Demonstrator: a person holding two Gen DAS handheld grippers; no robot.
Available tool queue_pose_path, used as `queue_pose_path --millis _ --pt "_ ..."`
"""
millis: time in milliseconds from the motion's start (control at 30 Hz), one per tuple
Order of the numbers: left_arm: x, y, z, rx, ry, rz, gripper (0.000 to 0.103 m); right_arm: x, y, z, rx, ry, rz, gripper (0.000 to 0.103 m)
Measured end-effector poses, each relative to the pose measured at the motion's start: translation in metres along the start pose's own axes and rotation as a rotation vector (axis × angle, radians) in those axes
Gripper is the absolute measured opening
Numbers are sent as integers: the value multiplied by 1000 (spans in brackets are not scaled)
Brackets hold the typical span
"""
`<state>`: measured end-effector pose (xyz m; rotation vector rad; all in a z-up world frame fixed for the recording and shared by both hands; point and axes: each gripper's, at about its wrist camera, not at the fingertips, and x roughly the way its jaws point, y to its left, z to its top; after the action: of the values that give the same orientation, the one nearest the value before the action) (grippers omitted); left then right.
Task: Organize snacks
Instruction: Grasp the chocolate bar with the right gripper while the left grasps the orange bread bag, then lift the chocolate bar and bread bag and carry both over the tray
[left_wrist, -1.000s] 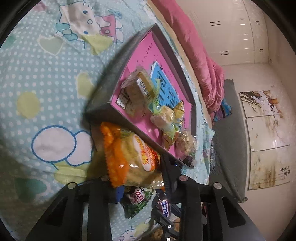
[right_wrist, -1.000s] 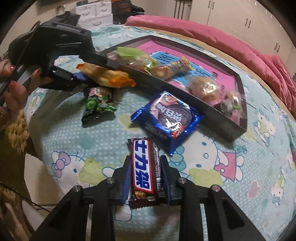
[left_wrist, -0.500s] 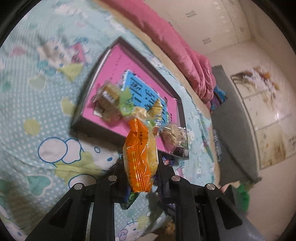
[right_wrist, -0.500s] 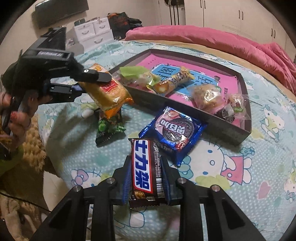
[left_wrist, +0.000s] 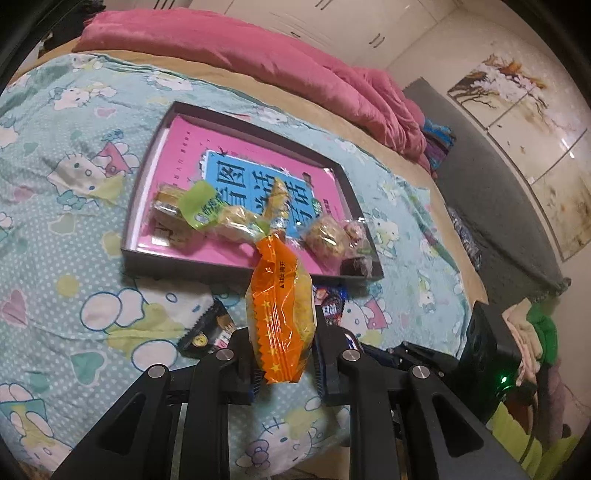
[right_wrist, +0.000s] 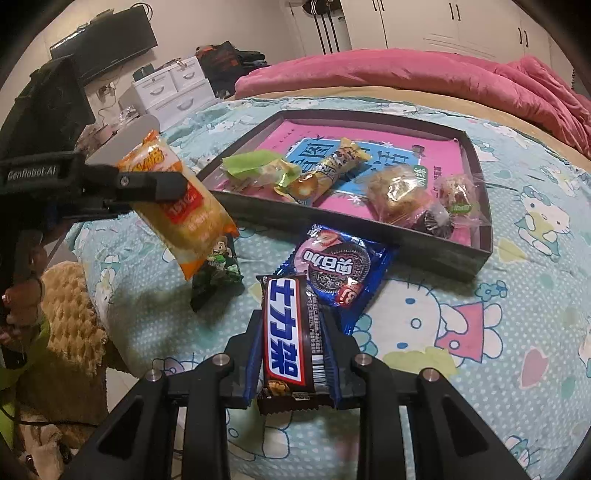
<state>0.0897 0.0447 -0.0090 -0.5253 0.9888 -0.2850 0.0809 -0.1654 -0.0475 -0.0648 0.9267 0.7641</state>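
Both grippers loaded, tray is the target. Left gripper (left_wrist: 282, 363) is clamped on the orange snack pack (left_wrist: 280, 310), held clear of the bed; the pack's long axis runs out along the fingers and its far crimped end points at the near wall of the dark tray (left_wrist: 236, 267), which lies ahead and below. Right gripper (right_wrist: 293, 363) is clamped on the brown chocolate bar (right_wrist: 286, 338), long axis likewise along the fingers, pointing toward the tray's near wall (right_wrist: 332, 225). Judging by both views the left pack is closer to the tray than the bar, so left likely drops first. Still loose on the bedspread (right_wrist: 480, 332) between the grippers and tray: blue cookie pack (right_wrist: 338, 269) just beside the tray wall, and a green-black sachet (right_wrist: 218, 275) under the raised orange pack. Materials: all crinkly glossy film wrappers with sawtooth crimps; orange pack is puffy and soft, bar is flat and stiff. Tray is shallow, rigid-looking, lined with a pink printed sheet, already holding several clear-wrapped pastries along its near side. Bed is soft and uneven.
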Motion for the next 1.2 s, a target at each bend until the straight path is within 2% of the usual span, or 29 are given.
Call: queue_pose_path --millis 233,733,1200 --pt "6 -10 -7 30 25 22 22 -3 -4 2 21 -16 3 29" --pt "5 -31 -10 118 22 80 22 -12 -9 7 39 -80 11 29" --pt "0 -41 -7 145 2 76 22 -26 -18 14 77 -163 -14 29"
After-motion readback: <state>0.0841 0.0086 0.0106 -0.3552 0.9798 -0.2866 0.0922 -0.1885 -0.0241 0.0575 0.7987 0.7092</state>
